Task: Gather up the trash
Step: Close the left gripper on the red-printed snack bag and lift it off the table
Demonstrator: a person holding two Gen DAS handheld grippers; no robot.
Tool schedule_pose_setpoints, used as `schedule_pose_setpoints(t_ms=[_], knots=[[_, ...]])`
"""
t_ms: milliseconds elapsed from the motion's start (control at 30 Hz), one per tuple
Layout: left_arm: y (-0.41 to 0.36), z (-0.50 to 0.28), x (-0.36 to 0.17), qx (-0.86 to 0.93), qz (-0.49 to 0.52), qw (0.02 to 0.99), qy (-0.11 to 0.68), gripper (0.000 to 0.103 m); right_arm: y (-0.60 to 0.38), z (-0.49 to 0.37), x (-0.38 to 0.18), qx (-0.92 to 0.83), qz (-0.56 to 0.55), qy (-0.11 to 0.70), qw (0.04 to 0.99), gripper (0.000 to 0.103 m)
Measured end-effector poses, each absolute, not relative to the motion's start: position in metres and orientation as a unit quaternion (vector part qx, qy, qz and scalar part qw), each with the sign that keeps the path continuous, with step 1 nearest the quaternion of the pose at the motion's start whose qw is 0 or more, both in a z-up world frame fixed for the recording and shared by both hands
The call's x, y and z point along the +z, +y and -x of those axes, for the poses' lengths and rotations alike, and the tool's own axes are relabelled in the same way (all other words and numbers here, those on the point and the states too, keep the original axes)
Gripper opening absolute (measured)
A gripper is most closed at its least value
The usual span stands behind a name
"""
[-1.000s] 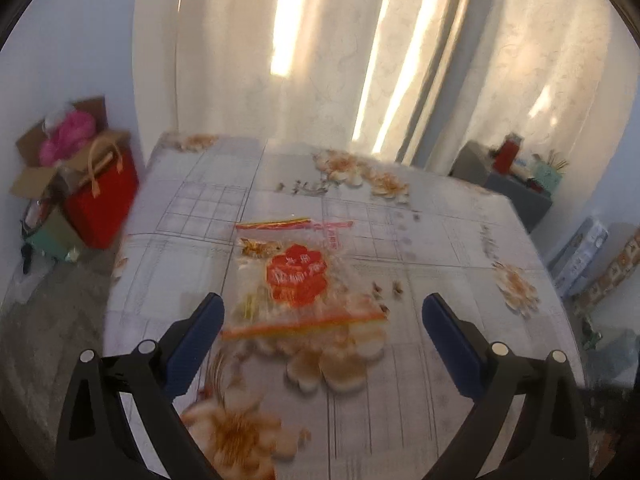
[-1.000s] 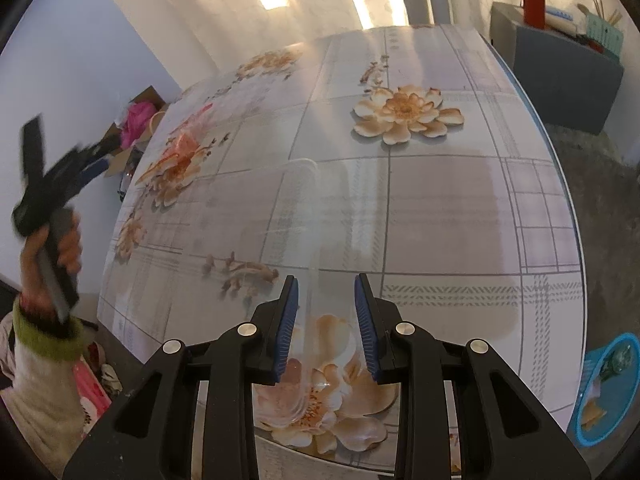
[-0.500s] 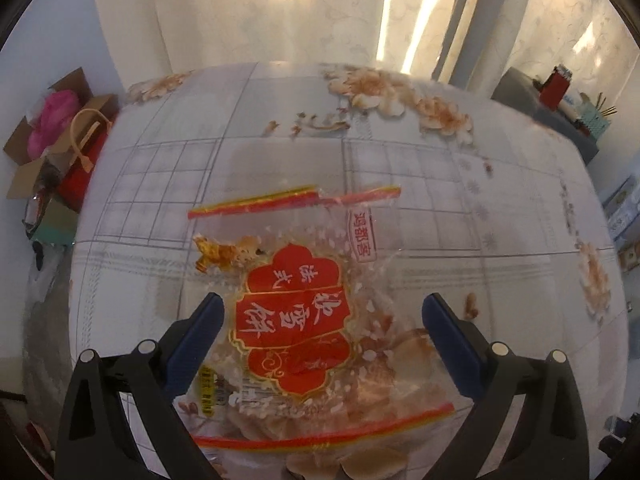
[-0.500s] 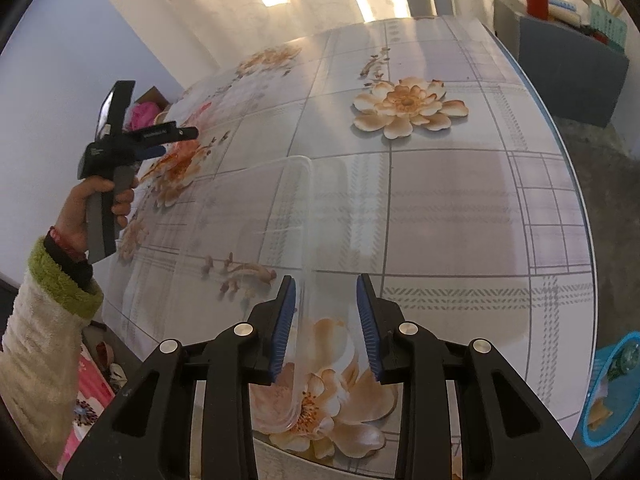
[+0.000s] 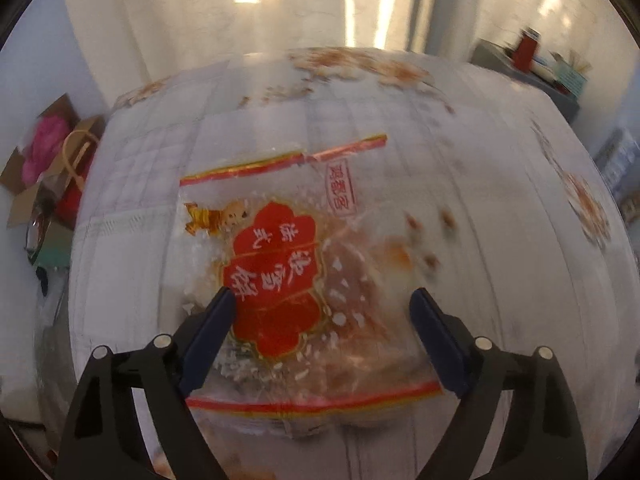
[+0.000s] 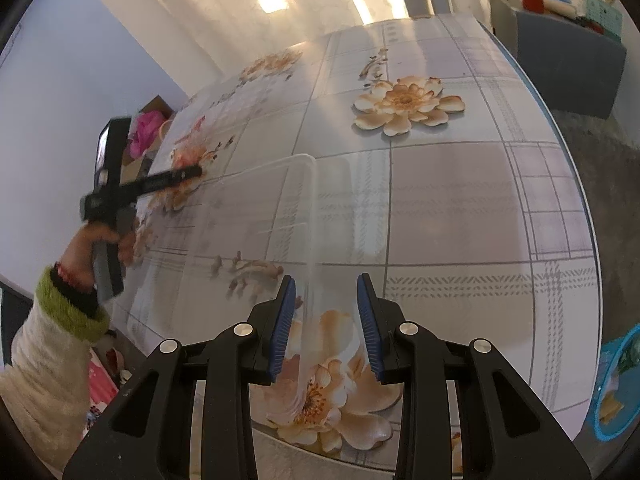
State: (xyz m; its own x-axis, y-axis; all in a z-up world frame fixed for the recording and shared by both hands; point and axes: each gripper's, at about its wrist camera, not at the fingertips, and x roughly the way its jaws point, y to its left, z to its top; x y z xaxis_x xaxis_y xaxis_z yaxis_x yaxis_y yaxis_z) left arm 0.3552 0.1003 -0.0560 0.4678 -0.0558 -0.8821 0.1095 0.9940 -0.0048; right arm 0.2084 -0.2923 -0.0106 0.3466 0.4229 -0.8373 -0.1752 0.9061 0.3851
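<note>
A clear snack wrapper (image 5: pixel 296 272) with a red label and red-gold end strips lies flat on the flowered table (image 5: pixel 500 184). My left gripper (image 5: pixel 322 312) is open, low over it, its blue fingers on either side of the wrapper's near half. In the right wrist view my right gripper (image 6: pixel 326 312) holds a clear plastic tray (image 6: pixel 264 208) by its near edge, its jaws close together on the thin rim. The left gripper (image 6: pixel 196 170) also shows there, held by a hand at the table's left side.
A blue bin (image 6: pixel 616 388) with scraps stands on the floor at the lower right. A cardboard box (image 5: pixel 44 184) with pink and red bags sits left of the table. A grey cabinet (image 6: pixel 560 64) with small items stands behind it. Curtains hang at the back.
My left gripper has moved forward and down over the wrapper, so that the wrapper now lies between its open fingers. My right gripper has stayed put with the tray.
</note>
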Motion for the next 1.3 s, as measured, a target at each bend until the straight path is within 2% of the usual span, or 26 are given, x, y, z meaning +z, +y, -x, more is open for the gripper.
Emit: schedule_pose_setpoints(t_ms=[233, 467, 567, 667, 833, 1000, 1300], knots=[[0.074, -0.273, -0.054, -0.110, -0.045, 0.854, 0.507, 0.086, -0.296, -0.194, -0.007, 0.183, -0.125, 0.537, 0.814, 0.033], [0.080, -0.221, -0.041, -0.179, 0.025, 0.853, 0.489, 0.088, -0.295, -0.180, -0.007, 0.173, -0.127, 0.543, 0.812, 0.036], [0.092, -0.216, -0.025, -0.183, 0.043, 0.865, 0.465, 0.095, -0.295, -0.174, -0.004, 0.169, -0.130, 0.538, 0.816, 0.040], [0.101, -0.211, -0.008, -0.190, 0.049, 0.878, 0.436, 0.097, -0.297, -0.172, -0.005, 0.166, -0.140, 0.535, 0.817, 0.042], [0.096, -0.216, -0.007, -0.155, -0.026, 0.894, 0.420, 0.097, -0.295, -0.174, -0.009, 0.166, -0.144, 0.541, 0.812, 0.043], [0.099, -0.232, -0.024, -0.147, -0.051, 0.880, 0.448, 0.097, -0.293, -0.176, -0.008, 0.169, -0.143, 0.538, 0.813, 0.047], [0.112, -0.248, -0.047, -0.164, 0.014, 0.852, 0.496, 0.097, -0.290, -0.180, -0.013, 0.175, -0.149, 0.543, 0.808, 0.049]])
